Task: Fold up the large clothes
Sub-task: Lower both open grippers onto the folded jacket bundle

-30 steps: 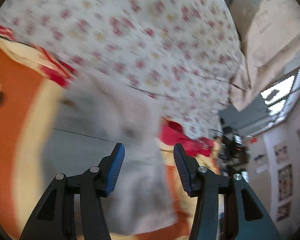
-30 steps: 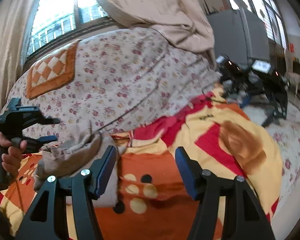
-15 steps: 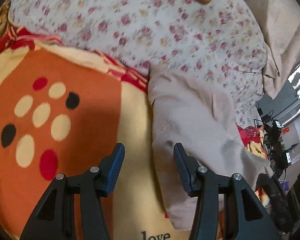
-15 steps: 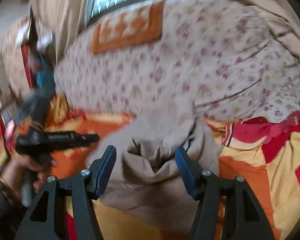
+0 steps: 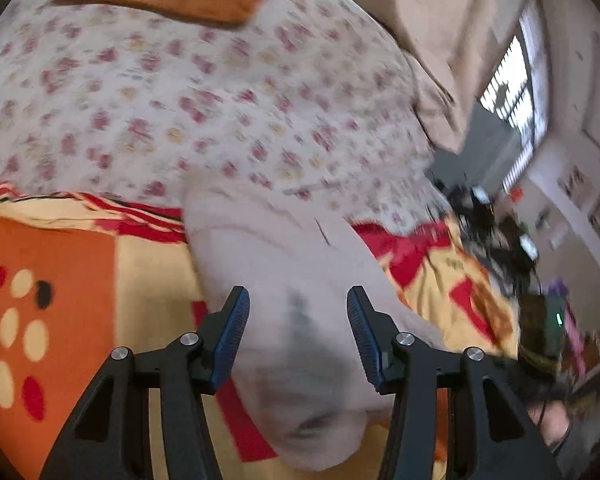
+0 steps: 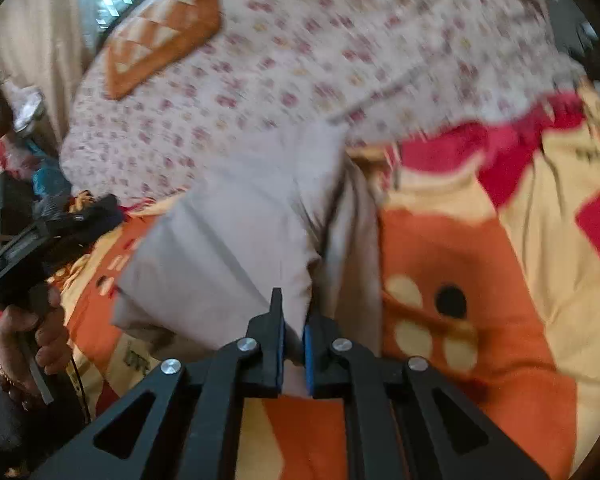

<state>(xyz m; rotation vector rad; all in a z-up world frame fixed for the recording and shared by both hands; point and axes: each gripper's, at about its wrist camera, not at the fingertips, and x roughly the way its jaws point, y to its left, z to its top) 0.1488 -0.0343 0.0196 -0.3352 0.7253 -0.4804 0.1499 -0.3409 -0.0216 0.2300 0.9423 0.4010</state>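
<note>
You had the right gripper (image 6: 294,344) pinched on the beige garment's (image 6: 236,232) near edge, the left gripper (image 5: 298,328) spread wide above it; next, probably grip the other edge.

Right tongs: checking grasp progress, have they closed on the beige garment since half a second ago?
Yes. The right tongs were open then; now they pinch the beige garment on the orange blanket.
</note>
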